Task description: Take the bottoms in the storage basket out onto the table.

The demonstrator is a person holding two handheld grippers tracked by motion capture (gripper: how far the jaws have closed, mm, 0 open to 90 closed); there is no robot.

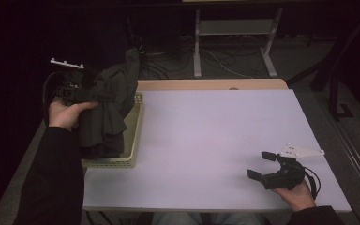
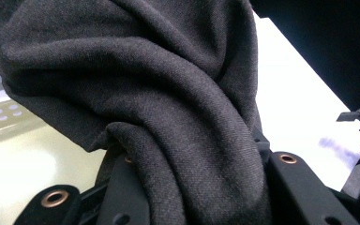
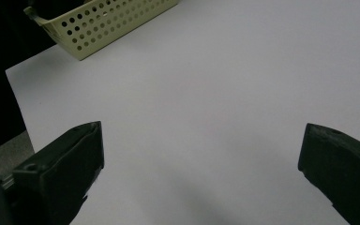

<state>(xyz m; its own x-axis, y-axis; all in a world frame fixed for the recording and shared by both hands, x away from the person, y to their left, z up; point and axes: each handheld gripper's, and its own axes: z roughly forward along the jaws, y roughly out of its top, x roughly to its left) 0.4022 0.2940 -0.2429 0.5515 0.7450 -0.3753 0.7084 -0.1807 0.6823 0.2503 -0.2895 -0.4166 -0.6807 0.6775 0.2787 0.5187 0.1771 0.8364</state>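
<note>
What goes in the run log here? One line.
left gripper: shut on cloth, lifted over basket | right gripper: open, empty, above table

A white table [image 1: 206,140] carries a perforated basket [image 1: 122,161] (at its left edge).
</note>
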